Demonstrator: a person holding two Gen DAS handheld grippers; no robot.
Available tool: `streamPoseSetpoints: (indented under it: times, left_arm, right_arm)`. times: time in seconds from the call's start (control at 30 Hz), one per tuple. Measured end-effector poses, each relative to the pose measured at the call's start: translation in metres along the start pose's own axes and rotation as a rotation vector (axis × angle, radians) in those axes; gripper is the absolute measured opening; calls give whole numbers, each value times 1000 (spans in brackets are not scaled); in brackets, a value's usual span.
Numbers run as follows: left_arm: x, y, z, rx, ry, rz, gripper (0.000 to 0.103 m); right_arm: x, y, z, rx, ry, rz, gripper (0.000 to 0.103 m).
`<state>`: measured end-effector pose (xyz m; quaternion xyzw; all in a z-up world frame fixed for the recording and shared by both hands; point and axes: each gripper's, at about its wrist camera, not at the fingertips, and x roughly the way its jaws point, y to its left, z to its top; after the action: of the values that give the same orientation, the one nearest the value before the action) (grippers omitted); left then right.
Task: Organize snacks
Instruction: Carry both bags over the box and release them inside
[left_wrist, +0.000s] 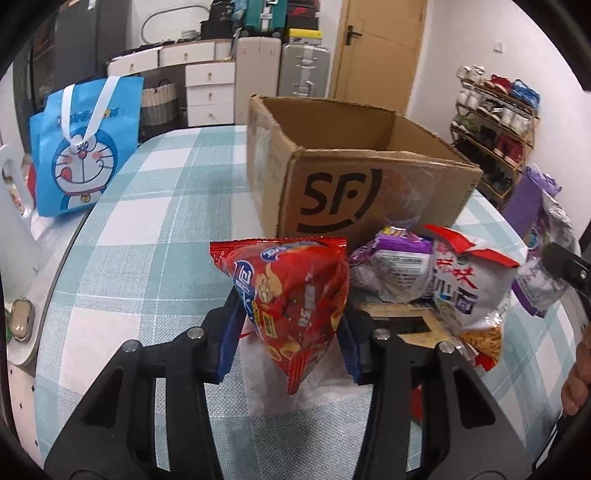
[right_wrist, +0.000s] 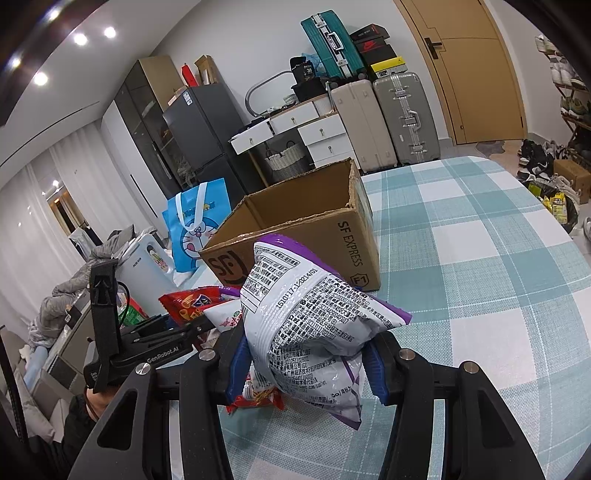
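In the left wrist view my left gripper (left_wrist: 291, 325) is shut on a red snack bag (left_wrist: 295, 295), its blue pads pressing both sides. Behind it stands an open cardboard box (left_wrist: 354, 192), empty as far as I can see. To the right lie a purple-and-white pack (left_wrist: 395, 269) and a white-and-red noodle bag (left_wrist: 469, 291). In the right wrist view my right gripper (right_wrist: 306, 358) is shut on a purple-and-white snack bag (right_wrist: 314, 332), held above the checked tablecloth (right_wrist: 498, 295). The same box (right_wrist: 314, 229) stands beyond it, with the left gripper (right_wrist: 122, 354) at the left.
A blue cartoon tote bag (left_wrist: 85, 147) stands at the table's far left edge. A white appliance (right_wrist: 144, 262) sits left of the table. Suitcases (right_wrist: 388, 114), drawers and a shoe rack (left_wrist: 495, 129) line the room behind. A person's hand (left_wrist: 576, 373) shows at the right edge.
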<state>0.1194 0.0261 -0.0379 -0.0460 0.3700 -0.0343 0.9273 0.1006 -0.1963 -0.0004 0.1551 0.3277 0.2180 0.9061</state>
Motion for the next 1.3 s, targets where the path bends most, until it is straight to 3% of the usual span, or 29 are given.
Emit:
streamPoseSetpoints:
  times: [0.4, 1.3]
  left_arm:
    - [-21, -4, -8, 28, -47, -9, 43]
    - [-84, -26, 14, 33, -158, -72, 43]
  right_arm:
    - [0, 0, 0, -1, -1, 2, 53]
    - [-9, 3, 19, -27, -23, -4, 53]
